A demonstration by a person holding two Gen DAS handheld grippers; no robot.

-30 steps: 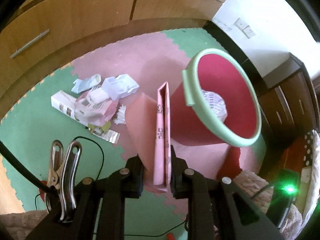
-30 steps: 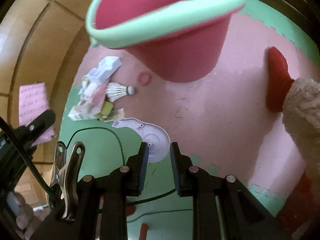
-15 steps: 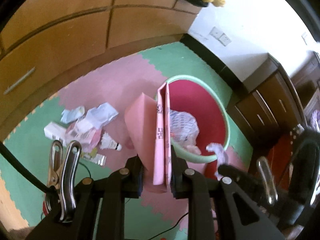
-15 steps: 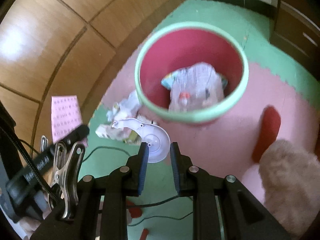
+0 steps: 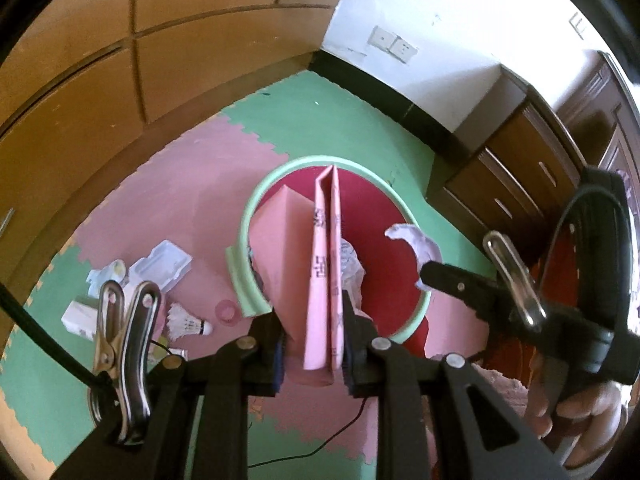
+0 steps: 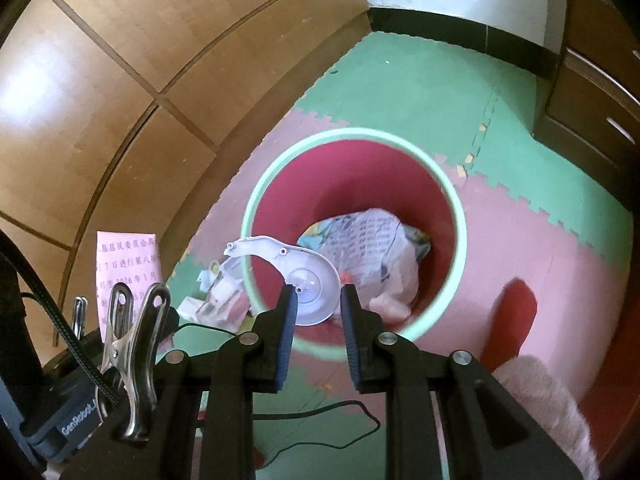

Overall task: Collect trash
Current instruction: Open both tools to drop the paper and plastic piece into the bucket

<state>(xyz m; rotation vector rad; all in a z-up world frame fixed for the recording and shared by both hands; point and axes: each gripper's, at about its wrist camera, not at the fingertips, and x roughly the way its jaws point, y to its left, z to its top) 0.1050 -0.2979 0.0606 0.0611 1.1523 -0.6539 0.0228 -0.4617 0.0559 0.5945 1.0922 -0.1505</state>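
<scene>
So the left gripper is clamped on a folded pink paper, which sticks straight out over the open red bin with the green rim. The right gripper is pinching a white plastic disc piece, hanging over the near left edge of that same bin. Crumpled printed paper sits inside it. More scraps and a shuttlecock lie on the foam mat left of the bin.
</scene>
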